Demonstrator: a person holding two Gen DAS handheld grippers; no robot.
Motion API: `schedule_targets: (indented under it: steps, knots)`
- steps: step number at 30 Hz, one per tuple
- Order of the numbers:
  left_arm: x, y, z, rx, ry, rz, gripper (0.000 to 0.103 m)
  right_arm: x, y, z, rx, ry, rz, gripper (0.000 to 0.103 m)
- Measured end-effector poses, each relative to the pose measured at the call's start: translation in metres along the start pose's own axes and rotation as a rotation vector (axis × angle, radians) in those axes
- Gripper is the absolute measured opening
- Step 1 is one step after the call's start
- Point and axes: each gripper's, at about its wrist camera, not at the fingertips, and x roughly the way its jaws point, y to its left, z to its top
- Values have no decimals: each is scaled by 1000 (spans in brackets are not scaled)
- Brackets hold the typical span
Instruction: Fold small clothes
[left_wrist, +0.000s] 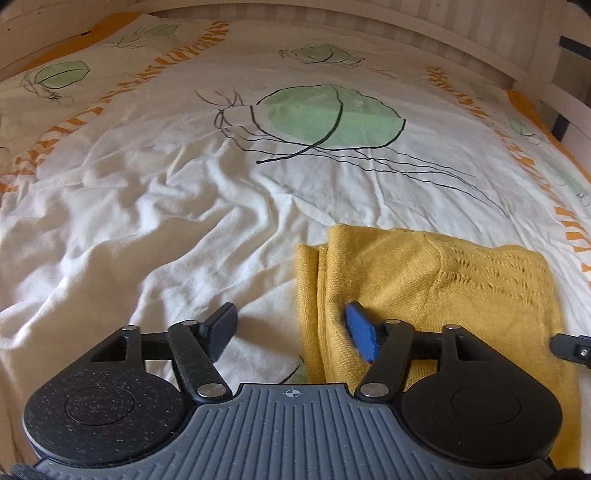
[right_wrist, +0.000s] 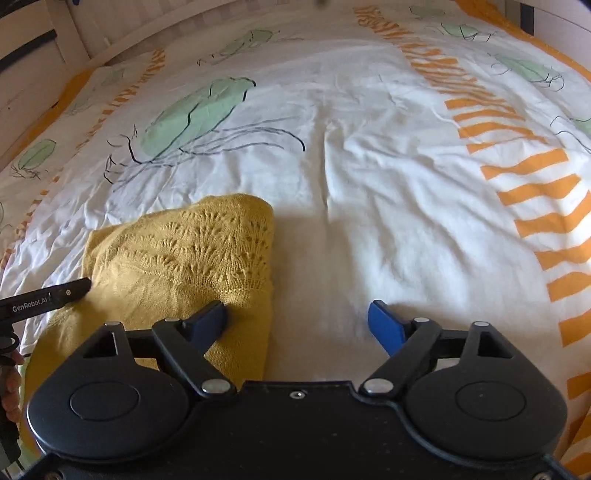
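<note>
Yellow knit garment (left_wrist: 436, 280) folded on the bedspread (left_wrist: 184, 206), left gripper (left_wrist: 291, 326) and right gripper (right_wrist: 299, 319) both spread apart, empty.

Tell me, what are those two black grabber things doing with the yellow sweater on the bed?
A person is folding a yellow knitted sweater on a bed cover printed with green shapes, a gripper in each hand. The sweater lies folded up. The left gripper hovers at one side edge of it and the right gripper at the other, both with fingers open. Neither is pinching the sweater.
</note>
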Motion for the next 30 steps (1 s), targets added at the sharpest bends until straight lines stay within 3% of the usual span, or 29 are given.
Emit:
schedule_targets:
  steps: [3, 5, 9, 14, 17, 30]
  knots:
    - [-11, 0, 1, 3, 7, 27, 77, -6, -4, -1, 23, -15, -4, 102]
    - [-21, -2, -1, 24, 14, 47, 78, -12, -7, -2, 38, -36, -13, 103]
    - [-47, -7, -9, 63, -3, 78, 102, -24, -5, -3, 17, -82, -31, 103]
    - [-77, -10, -24, 91, -38, 95, 102, -40, 3, -11, -9, -140, -5, 103]
    - [-92, -11, -35, 99, -46, 87, 102, -47, 8, -21, -6, -100, -22, 103]
    - [-133, -12, -83, 70, -24, 13, 102, -100, 22, -77, 46, -75, 2, 103]
